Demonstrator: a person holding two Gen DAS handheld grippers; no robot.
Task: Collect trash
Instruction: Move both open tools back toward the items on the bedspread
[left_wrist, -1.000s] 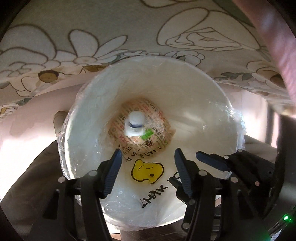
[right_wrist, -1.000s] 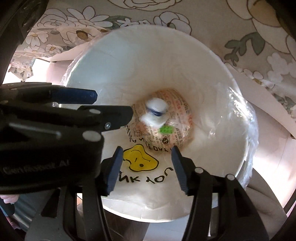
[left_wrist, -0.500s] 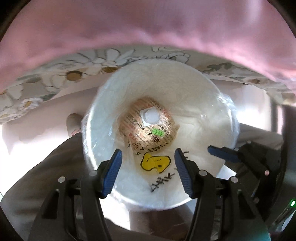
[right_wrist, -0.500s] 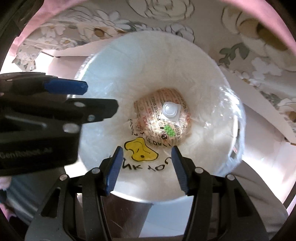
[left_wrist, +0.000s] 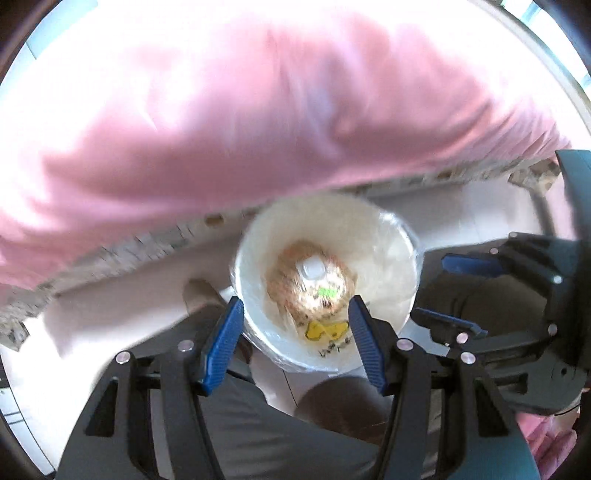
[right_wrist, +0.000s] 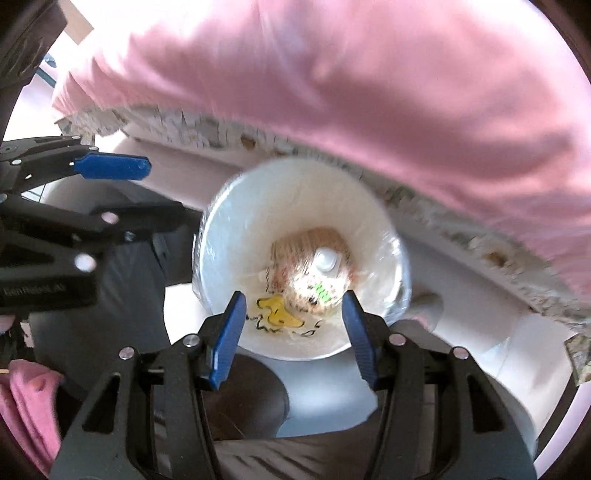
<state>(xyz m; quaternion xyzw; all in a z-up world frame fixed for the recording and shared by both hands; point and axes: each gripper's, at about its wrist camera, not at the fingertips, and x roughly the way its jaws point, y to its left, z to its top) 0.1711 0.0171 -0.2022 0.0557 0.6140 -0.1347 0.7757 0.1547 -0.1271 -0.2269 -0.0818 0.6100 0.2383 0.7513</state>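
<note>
Bin: white, round, lined with a clear plastic bag that folds over the rim. It stands on the pale floor, just below the edge of a bed. Both views look down into its mouth.

Contents: one crumpled printed wrapper at the bottom, with a small white cap-like piece on top of it and a green mark beside that. Yellow sticker with black writing on the near inner wall. Motion blur hides finer detail.

Edges: a floral sheet trims the bed edge, which runs close past the far rim; pink blanket above fills the upper half of both views. Open floor lies left and right of the bin. Person's grey-trousered legs and a brown shoe sit on the near side.

Left gripper: held above the near rim, pointing down into the bin, fingers spread wide with nothing between them.

Right gripper: alongside, to the right of the left one, same downward aim over the near rim; fingers spread wide, nothing held. Neither gripper touches the bin.
</note>
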